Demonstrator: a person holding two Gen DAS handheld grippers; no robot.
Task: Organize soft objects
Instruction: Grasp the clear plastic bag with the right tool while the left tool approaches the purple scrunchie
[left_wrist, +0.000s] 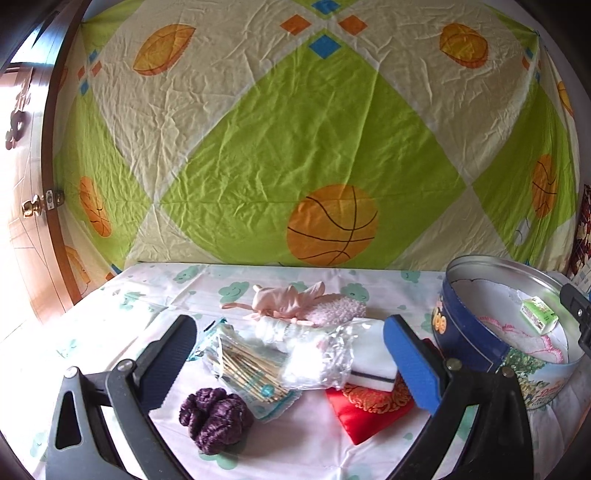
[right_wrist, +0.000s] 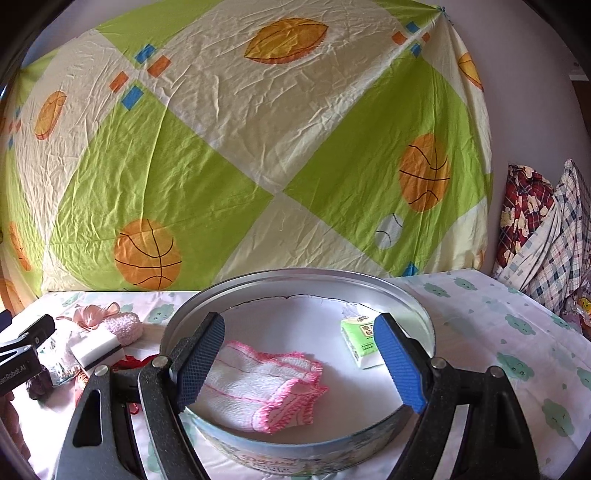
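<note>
The left gripper (left_wrist: 291, 365) stood with its jaws wide apart and nothing between the pads, held above a heap of small items on the table covered by a white cloth printed with pale green clouds (left_wrist: 110, 332). Under and just beyond its fingers lay a clear packet of wooden cotton swabs (left_wrist: 251, 369), a crinkled transparent bag of white cotton pads (left_wrist: 317, 358), a white sponge block with a dark stripe (left_wrist: 373, 362), a red satin pouch with gold embroidery (left_wrist: 369, 410) and, nearest the camera, a purple knot of shiny yarn-like fibre (left_wrist: 216, 413). Farther back rested a pale pink fabric piece with thin straps (left_wrist: 284, 301), touching a fluffy pink knitted item (left_wrist: 340, 310).

The right gripper (right_wrist: 299, 362) was likewise spread open and gripped nothing, its blue-padded fingers poised over the round metal tin with a dark blue printed wall (right_wrist: 303, 275), which stood to the right of the heap. Inside the tin, on its white lining, lay a folded white cloth edged in pink stitching (right_wrist: 266, 387), and well apart from it, near the right wall, a small green and white tissue packet (right_wrist: 358, 339). Behind the table hung a wrinkled green and cream sheet printed with orange basketballs (right_wrist: 221, 147), and checked fabrics (right_wrist: 546, 236) were piled at the far right.
</note>
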